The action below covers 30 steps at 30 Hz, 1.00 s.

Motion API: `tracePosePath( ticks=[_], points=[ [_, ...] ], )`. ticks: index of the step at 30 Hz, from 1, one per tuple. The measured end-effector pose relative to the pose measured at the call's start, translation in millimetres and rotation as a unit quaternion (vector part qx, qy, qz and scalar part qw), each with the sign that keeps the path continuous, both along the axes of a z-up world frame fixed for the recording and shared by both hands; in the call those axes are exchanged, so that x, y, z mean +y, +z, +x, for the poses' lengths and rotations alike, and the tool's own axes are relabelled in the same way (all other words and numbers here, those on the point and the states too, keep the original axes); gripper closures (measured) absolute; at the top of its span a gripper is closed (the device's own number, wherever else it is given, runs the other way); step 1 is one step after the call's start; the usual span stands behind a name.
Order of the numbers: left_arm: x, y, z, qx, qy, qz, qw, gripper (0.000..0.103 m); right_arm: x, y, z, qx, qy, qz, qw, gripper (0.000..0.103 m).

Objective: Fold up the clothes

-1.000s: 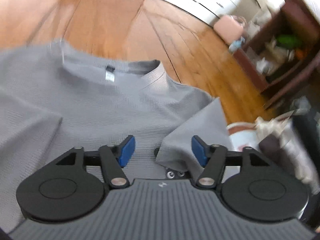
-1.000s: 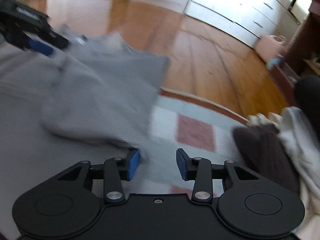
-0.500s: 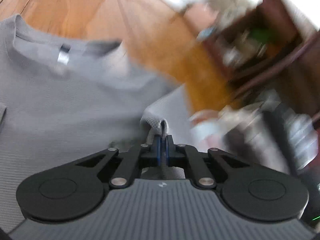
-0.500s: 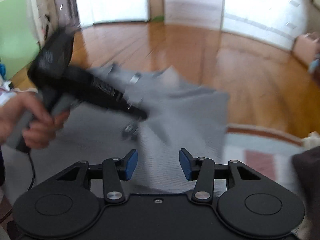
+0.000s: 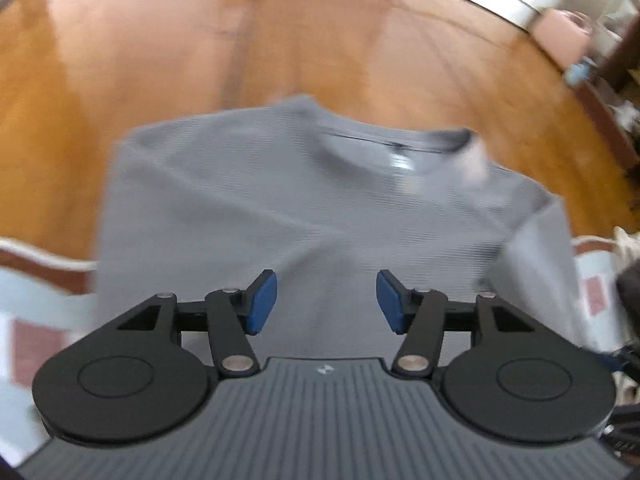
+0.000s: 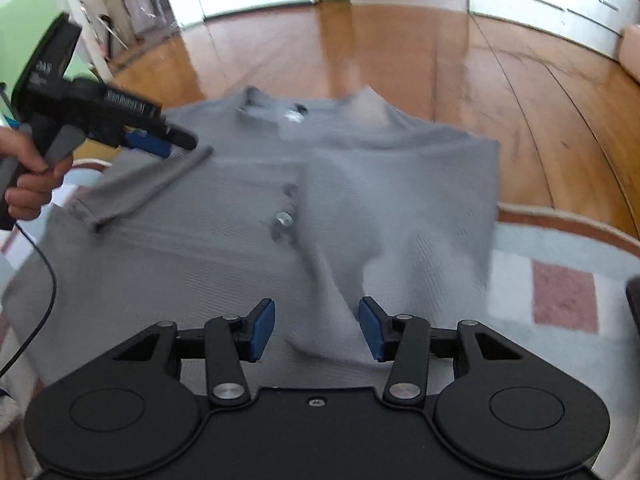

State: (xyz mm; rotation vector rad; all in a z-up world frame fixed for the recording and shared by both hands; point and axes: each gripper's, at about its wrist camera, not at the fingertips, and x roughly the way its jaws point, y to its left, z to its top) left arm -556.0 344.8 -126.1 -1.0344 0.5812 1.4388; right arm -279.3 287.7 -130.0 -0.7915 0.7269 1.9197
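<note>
The grey shirt (image 5: 304,208) is lying spread flat, partly on the wooden floor (image 5: 160,48) and partly on a pale rug (image 6: 560,264) with pink squares. Its collar and neck label are pointing toward twelve o'clock in both wrist views, and its body is running down toward six o'clock, under the grippers.

In the left wrist view the left gripper (image 5: 326,302) is hanging over the middle of the shirt. Its jaws have just been opening and are now standing apart, released, with nothing pinched between the blue pads (image 5: 262,300); only flat cloth is showing in the gap. The sleeve at three o'clock is lying folded inward over the body.

In the right wrist view the right gripper (image 6: 316,330) is hovering over the lower part of the shirt. Its jaws have just been opening too and are standing released. A raised ridge of cloth is running from the centre of the shirt down toward the gap, but the pads are not pressing on it.

At nine o'clock in that same view a hand (image 6: 28,176) is gripping the handle of the left gripper, which is pointing toward the shirt's near shoulder, where a folded sleeve is lying. A black cable (image 6: 44,280) is trailing from it toward seven o'clock.
</note>
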Motion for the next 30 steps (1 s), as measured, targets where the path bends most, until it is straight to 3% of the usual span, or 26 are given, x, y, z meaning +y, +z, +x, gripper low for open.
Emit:
tracePosePath(
  ticks=[5,7,9,11,14,15,17,18,19,20,21,22,23,24,25,26,27,30],
  points=[
    [-40,5,-46,0.002,0.072,-0.004,0.9974,0.045,14,-4,-16,-0.028,-0.01,0.016,0.999,0.046],
    [-55,4,-36,0.035,0.041,-0.015,0.9984,0.045,10,2,-22,-0.043,-0.012,0.047,0.998,0.046],
    [-63,-2,-3,0.093,-0.036,-0.013,0.9949,0.044,3,12,-25,-0.04,-0.017,0.081,0.996,0.046],
    [-59,-13,18,0.102,-0.086,-0.016,0.991,0.035,2,15,-25,-0.026,-0.014,0.084,0.996,0.046],
    [-45,-34,21,0.105,-0.073,-0.056,0.9903,0.03,10,8,-29,-0.024,0.001,0.06,0.998,0.047],
    [-44,-35,17,0.096,-0.065,-0.049,0.992,0.028,14,3,-32,-0.032,0.003,0.052,0.998,0.048],
    [-43,-33,10,0.08,-0.059,-0.044,0.9941,0.035,20,-6,-39,-0.053,0.002,0.045,0.998,0.049],
    [-46,-32,7,0.08,-0.066,-0.036,0.994,0.053,22,-11,-43,-0.07,0.001,0.044,0.997,0.05],
    [-49,-31,4,0.079,-0.071,-0.03,0.9939,0.062,25,-15,-47,-0.087,0.0,0.043,0.995,0.05],
    [-50,-30,-2,0.068,-0.062,-0.029,0.9953,0.068,28,-19,-48,-0.104,-0.002,0.043,0.994,0.055],
    [-50,-29,-7,0.056,-0.054,-0.029,0.9966,0.068,31,-22,-48,-0.121,-0.004,0.043,0.992,0.078],
    [-51,-28,-13,0.044,-0.044,-0.028,0.9977,0.068,36,-22,-42,-0.105,-0.015,0.03,0.994,0.091],
    [-51,-28,-21,0.02,-0.024,-0.03,0.9991,0.068,45,-20,-26,-0.043,-0.045,-0.001,0.998,0.094],
    [-51,-29,-26,0.001,-0.014,-0.031,0.9994,0.064,54,-22,-2,0.043,-0.097,-0.045,0.993,0.094],
    [-51,-29,-28,-0.013,-0.011,-0.032,0.9993,0.061,63,-27,25,0.132,-0.154,-0.091,0.975,0.094],
    [-52,-28,-31,-0.026,-0.009,-0.033,0.9991,0.058,68,-33,42,0.168,-0.197,-0.123,0.958,0.094],
    [-53,-28,-30,-0.03,-0.01,-0.032,0.999,0.055,71,-39,57,0.185,-0.234,-0.15,0.943,0.094],
    [-56,-25,-23,-0.038,-0.023,-0.029,0.9986,0.051,65,-19,51,0.071,-0.207,-0.083,0.972,0.086]
  ],
)
